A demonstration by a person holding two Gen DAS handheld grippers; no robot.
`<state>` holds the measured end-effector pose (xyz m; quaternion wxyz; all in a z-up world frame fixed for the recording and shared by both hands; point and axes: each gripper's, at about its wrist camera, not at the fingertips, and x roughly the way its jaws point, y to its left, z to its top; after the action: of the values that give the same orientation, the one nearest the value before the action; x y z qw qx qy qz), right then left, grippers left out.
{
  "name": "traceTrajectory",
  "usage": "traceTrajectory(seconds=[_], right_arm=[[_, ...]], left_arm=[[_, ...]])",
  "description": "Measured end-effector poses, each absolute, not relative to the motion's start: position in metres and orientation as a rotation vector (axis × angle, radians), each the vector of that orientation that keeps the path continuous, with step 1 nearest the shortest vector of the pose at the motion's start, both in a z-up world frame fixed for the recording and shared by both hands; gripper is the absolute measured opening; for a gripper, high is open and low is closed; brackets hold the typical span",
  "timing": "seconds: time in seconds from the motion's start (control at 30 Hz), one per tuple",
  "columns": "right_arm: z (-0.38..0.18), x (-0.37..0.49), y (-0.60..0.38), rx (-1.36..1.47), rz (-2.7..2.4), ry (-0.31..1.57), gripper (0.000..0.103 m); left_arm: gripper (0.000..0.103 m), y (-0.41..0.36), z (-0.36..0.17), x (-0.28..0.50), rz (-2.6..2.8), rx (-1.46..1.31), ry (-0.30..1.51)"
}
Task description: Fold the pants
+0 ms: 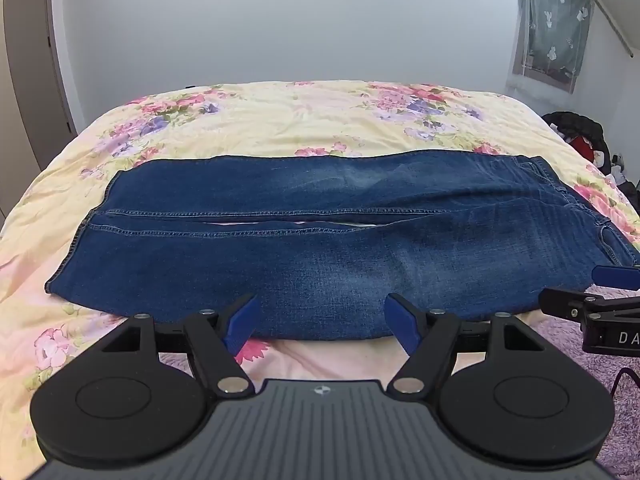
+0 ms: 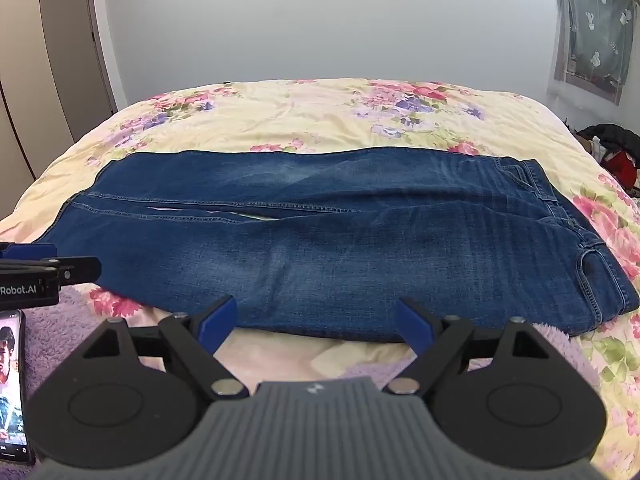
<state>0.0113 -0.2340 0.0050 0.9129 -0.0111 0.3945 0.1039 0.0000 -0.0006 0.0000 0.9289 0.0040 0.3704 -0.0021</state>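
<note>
Blue jeans (image 1: 320,240) lie flat across the floral bed, legs side by side, waistband at the right, hems at the left; they also show in the right wrist view (image 2: 340,248). My left gripper (image 1: 322,320) is open and empty, its blue pads just at the near edge of the jeans' middle. My right gripper (image 2: 316,322) is open and empty, at the near edge further toward the waistband. The right gripper shows at the right edge of the left wrist view (image 1: 600,300); the left gripper shows at the left edge of the right wrist view (image 2: 44,268).
The bed has a yellow floral quilt (image 1: 300,120). A purple fuzzy blanket (image 2: 80,312) lies at the near edge, with a phone (image 2: 12,384) on it. A wardrobe (image 1: 28,60) stands left; dark clutter (image 1: 580,132) and a curtained window (image 1: 552,24) are right.
</note>
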Motion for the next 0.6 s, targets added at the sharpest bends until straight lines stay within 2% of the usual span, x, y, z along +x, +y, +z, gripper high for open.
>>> traceTrajectory(seconds=[0.6], right_arm=[[0.007,0.009,-0.230,-0.038,0.233,0.803,0.082]], left_arm=[[0.084,-0.014,0.002,-0.006,0.001,0.015,0.767]])
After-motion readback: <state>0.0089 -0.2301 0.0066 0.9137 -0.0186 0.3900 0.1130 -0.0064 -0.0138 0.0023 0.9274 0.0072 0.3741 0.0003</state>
